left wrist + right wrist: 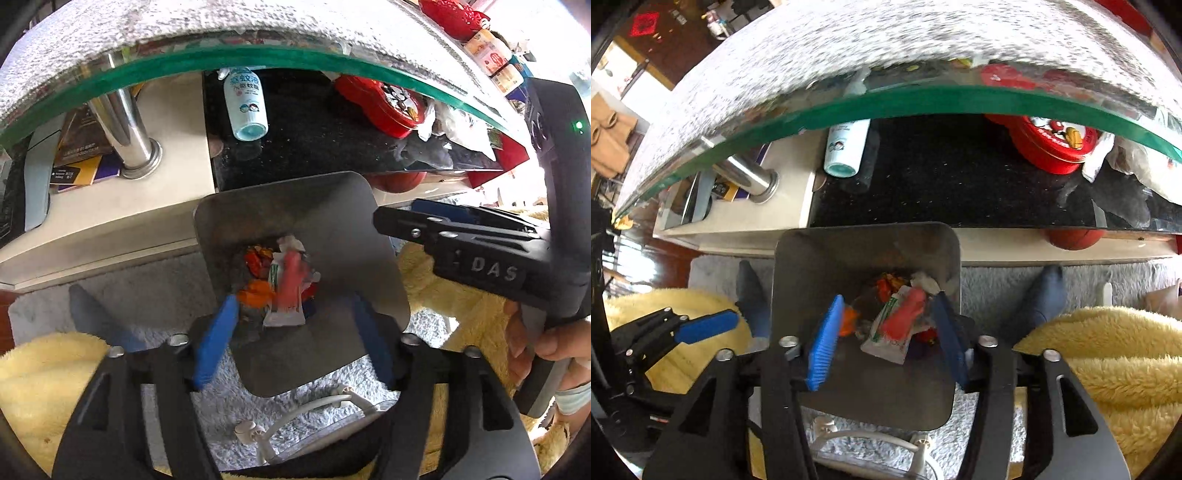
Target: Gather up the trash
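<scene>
One metal bin (pixel 343 236) is standing on the grey rug (pixel 155 291) just in front of the low table, and both grippers are hanging above its open mouth. The left gripper (pixel 295 332) is holding its two blue fingers (pixel 218 339) spread wide with nothing between them, framing the rubbish at the bottom of the bin. The right gripper (pixel 886 336) is doing the same, its two fingers (pixel 825 343) standing well apart and gripping nothing; in the left view it is reaching in from the right edge (pixel 402 218), held by one hand (pixel 554 343), and from that side angle the gap cannot be judged. Inside the bin, one white tube with a pink-red middle (pixel 897 325) is lying on top of the heap, with at least two orange-red wrappers (pixel 258 266) beside and behind it and one crumpled white scrap (pixel 925 280) toward the far wall. Under the one green-edged glass tabletop (pixel 923 99), a lower shelf is carrying one white-and-teal bottle (pixel 245 103) lying on its side, one red round tin (pixel 1052 147) and one chrome table leg (pixel 125 129). Two socked feet (pixel 1043 291) are resting on the rug, one on either side of the bin. One white cable (pixel 871 439) is trailing across the rug at the near side of the bin.
</scene>
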### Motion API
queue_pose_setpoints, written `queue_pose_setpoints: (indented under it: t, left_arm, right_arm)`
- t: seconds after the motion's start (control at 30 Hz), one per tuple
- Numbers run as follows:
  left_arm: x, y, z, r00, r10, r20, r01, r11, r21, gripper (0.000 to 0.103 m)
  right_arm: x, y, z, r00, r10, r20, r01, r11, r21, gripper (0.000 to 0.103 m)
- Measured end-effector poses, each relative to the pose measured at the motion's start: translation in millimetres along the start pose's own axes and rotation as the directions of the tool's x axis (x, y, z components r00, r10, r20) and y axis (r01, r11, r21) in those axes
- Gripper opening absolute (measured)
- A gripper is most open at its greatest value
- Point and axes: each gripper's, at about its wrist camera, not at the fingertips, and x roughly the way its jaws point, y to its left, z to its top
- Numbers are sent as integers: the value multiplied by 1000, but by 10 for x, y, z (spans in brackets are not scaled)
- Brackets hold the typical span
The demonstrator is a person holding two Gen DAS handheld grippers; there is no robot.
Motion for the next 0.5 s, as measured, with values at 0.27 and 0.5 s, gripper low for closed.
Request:
queue_pose_setpoints:
  t: [0.27,0.5]
  left_arm:
    - [-326,66,35,995,47,84,-45,999,-19,95]
    - [-861,-18,67,974,80,211,-80,997,-11,95]
  right_arm:
    - [-458,-127,57,990,-40,138,35,999,35,93]
    - [-1033,-72,91,951,-91,296,86,996,28,100]
